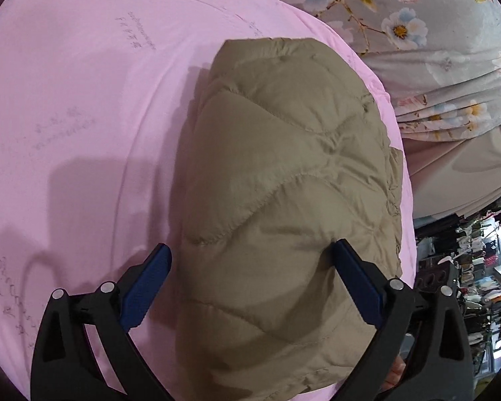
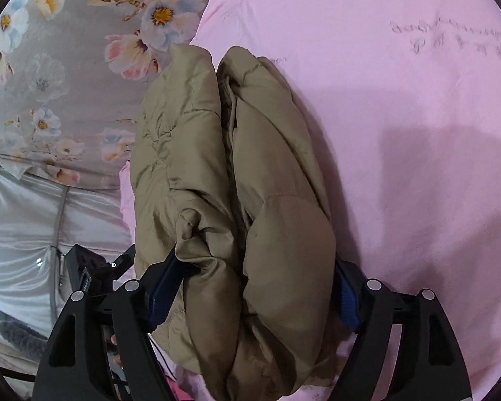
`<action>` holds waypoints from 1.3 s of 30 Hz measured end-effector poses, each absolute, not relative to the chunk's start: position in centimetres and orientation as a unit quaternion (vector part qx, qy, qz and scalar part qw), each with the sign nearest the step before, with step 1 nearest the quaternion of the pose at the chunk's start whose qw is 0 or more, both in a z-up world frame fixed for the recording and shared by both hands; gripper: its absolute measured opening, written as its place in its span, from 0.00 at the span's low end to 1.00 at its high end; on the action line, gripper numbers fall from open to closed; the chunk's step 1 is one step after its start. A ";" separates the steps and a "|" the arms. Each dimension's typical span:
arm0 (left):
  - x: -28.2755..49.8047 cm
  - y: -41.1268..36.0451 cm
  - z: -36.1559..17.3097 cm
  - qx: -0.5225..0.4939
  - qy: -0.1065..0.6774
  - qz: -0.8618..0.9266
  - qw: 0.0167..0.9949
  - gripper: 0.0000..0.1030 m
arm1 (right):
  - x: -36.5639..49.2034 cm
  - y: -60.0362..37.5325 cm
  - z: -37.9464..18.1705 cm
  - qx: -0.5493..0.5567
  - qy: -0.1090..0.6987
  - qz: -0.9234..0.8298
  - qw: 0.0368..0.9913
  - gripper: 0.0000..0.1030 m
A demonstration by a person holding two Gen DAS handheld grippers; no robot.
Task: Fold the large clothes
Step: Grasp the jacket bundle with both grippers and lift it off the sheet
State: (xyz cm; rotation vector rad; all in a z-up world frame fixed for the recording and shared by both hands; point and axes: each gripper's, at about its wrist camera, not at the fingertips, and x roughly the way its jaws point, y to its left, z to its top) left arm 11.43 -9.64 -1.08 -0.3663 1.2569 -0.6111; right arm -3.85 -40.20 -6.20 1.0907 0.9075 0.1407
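Note:
An olive-tan quilted jacket lies folded into a thick bundle on a pink sheet. My left gripper hangs over its near end with the jaws wide open. One blue pad is over the sheet and the other over the fabric, and neither pinches anything. In the right wrist view the jacket shows its layered, puffy side. My right gripper is open around that bulk. The fabric bulges against the left pad and hides most of the right one.
Grey floral bedding borders the pink sheet on the jacket's far side. A person's silvery zipped garment is at the left of the right wrist view. Cluttered dark shelves stand beyond the bed's edge.

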 end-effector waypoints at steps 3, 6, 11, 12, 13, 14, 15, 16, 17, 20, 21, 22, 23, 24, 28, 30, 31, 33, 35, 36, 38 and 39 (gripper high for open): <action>10.8 -11.2 -0.8 -0.138 0.573 -0.270 0.761 0.96 | -3.7 -39.5 -6.3 0.505 0.407 0.071 0.758 0.77; 10.2 -12.6 -0.3 -0.109 0.566 -0.246 0.779 0.96 | -3.3 -38.9 -6.6 0.503 0.402 0.072 0.761 0.80; 10.3 -14.7 0.5 -0.063 0.543 -0.225 0.807 0.96 | -2.2 -37.9 -6.7 0.495 0.393 0.066 0.772 0.79; 10.3 -14.9 0.7 -0.057 0.540 -0.224 0.809 0.96 | -2.1 -37.7 -6.7 0.493 0.390 0.063 0.775 0.77; 10.3 -15.2 0.9 -0.047 0.536 -0.223 0.813 0.95 | -2.2 -37.7 -6.7 0.493 0.385 0.061 0.778 0.71; 10.2 -15.3 1.2 -0.040 0.532 -0.223 0.816 0.89 | -2.1 -37.7 -6.6 0.495 0.380 0.061 0.779 0.67; 10.0 -15.4 1.6 -0.031 0.525 -0.222 0.821 0.85 | -2.2 -37.6 -6.5 0.493 0.376 0.059 0.782 0.60; 9.7 -15.6 2.2 -0.016 0.515 -0.222 0.828 0.79 | -2.4 -37.5 -6.3 0.488 0.373 0.056 0.787 0.53; 9.5 -15.8 2.8 -0.006 0.507 -0.222 0.833 0.72 | -2.5 -37.3 -5.9 0.479 0.370 0.052 0.794 0.50; 8.9 -15.8 4.5 0.008 0.487 -0.230 0.843 0.57 | -2.8 -36.5 -4.2 0.442 0.366 0.031 0.819 0.39; 8.6 -15.8 5.3 0.011 0.479 -0.236 0.846 0.55 | -2.9 -36.2 -3.6 0.427 0.364 0.024 0.827 0.36; 8.4 -15.8 5.8 0.012 0.472 -0.240 0.848 0.51 | -3.0 -35.9 -3.0 0.414 0.361 0.018 0.836 0.34; 8.1 -15.8 6.6 0.014 0.465 -0.245 0.851 0.49 | -3.1 -35.5 -2.4 0.401 0.357 0.013 0.844 0.33; 7.8 -15.8 7.1 0.015 0.460 -0.248 0.853 0.48 | -3.3 -35.1 -1.8 0.391 0.352 0.009 0.851 0.31; 7.2 -15.4 9.4 0.011 0.440 -0.259 0.860 0.45 | -3.8 -34.2 0.0 0.364 0.331 -0.002 0.871 0.29; 7.0 -15.2 10.4 0.009 0.430 -0.263 0.863 0.44 | -4.1 -33.6 1.2 0.344 0.315 -0.005 0.884 0.28; 6.9 -14.8 10.9 0.007 0.424 -0.266 0.866 0.44 | -4.2 -33.5 1.8 0.336 0.307 -0.007 0.890 0.28; 6.8 -14.4 11.7 0.006 0.412 -0.270 0.870 0.43 | -4.2 -33.1 3.1 0.321 0.292 -0.009 0.901 0.27; 6.6 -14.0 13.0 0.006 0.397 -0.274 0.876 0.42 | -4.0 -32.6 4.6 0.303 0.277 -0.012 0.912 0.27; 6.7 -13.8 13.5 0.004 0.391 -0.274 0.878 0.42 | -3.8 -32.4 5.3 0.297 0.271 -0.012 0.916 0.27; 6.9 -13.2 14.7 0.000 0.378 -0.275 0.884 0.42 | -3.2 -32.0 6.6 0.286 0.257 -0.009 0.923 0.27; 7.1 -13.0 15.1 -0.002 0.372 -0.276 0.886 0.42 | -2.9 -31.8 7.1 0.281 0.251 -0.007 0.926 0.26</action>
